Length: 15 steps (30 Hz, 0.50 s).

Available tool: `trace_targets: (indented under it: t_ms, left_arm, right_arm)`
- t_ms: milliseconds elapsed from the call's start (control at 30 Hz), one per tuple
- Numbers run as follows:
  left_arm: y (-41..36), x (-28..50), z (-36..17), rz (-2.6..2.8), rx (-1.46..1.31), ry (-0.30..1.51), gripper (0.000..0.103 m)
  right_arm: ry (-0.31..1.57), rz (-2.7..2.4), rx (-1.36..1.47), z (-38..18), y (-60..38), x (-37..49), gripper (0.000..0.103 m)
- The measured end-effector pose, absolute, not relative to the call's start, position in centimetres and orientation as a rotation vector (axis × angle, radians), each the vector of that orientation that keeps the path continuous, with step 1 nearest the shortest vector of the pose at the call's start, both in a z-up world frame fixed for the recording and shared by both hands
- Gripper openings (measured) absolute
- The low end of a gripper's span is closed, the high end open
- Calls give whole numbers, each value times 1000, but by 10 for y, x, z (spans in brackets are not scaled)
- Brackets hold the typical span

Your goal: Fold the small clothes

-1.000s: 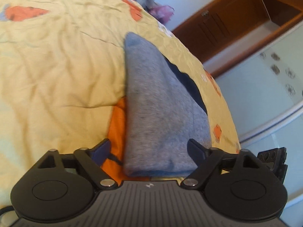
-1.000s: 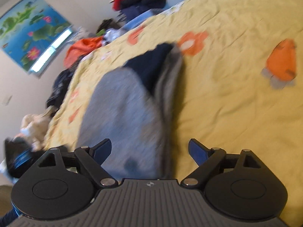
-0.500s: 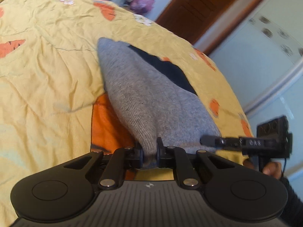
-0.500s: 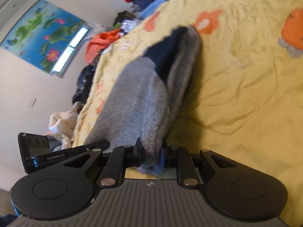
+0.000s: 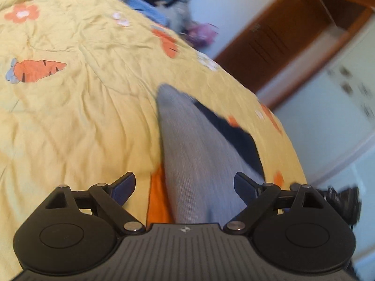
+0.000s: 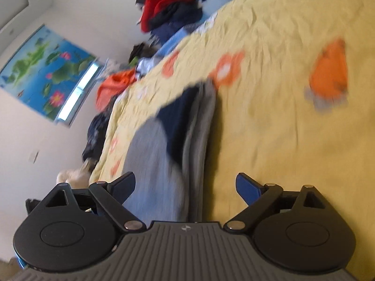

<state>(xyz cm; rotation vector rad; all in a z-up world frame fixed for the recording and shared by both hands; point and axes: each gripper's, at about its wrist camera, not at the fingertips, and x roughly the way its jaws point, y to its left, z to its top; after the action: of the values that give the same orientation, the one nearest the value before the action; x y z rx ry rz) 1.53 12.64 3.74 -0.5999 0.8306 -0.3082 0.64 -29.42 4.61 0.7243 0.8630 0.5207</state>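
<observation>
The grey knitted garment [image 5: 199, 164] lies folded on the yellow bedspread [image 5: 82, 117], a long soft slab with a dark navy layer [image 5: 236, 138] showing along one side; in the right wrist view the same garment [image 6: 159, 175] shows its stacked edges and the navy panel [image 6: 180, 117] tucked among them. It looks light and limp, a fine rib knit with no stiffness of its own, so it should sag wherever it is not supported, and the layers could slide over one another if only the top one is caught. The knit is not slippery and not fragile, though a pinch on a single thread-thin edge may stretch it out of shape. The sensible hold, as I judge it, is at the two near corners, taking every layer at once, one corner to each hand, so the fold travels as a whole. The left tongs [image 5: 185, 185] are opening and stand wide, the near end of the garment lying between the fingers but not pressed by them. The right tongs [image 6: 185, 185] are likewise opening and wide, the garment's edge between them and untouched. Both views are blurred. Beyond the garment the bedspread carries orange carrot and flower prints, and a heap of other clothes [image 6: 168, 7] sits at the far end of the bed.
</observation>
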Motion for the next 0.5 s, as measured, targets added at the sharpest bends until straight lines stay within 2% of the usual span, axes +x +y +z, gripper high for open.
trace_targets:
  t_ms: [133,200,233,267,300,333,433,500]
  left_arm:
    - [113,66,16,-252,-614,917,91]
    - [97,81,15,-266,-536,916,90]
    - [89,85,16,-262,-488,910,88]
    - [81,89,17,-272,-444,911,53]
    - [74,94,19,-295,-407,925,36]
    - [67,94,25,-280,-351,908,35]
    - [30,75,44,-287,-33,799,31]
    - [11,67,34,-275,116,772,32]
  right_arm:
    - [852,484,726,42,-270,61,91]
    - [892,462,707,33,-251,88,91]
    - [920,445,701,26,-243,99,86]
    - [908,455,703,21,-237,104,80]
    - [914,465,693,18,-230,107,41]
    - [952,451,666,14,-224,111,28]
    - [869,460,542,21,-217,93,24]
    - [839,452,569,21,-228,84,24]
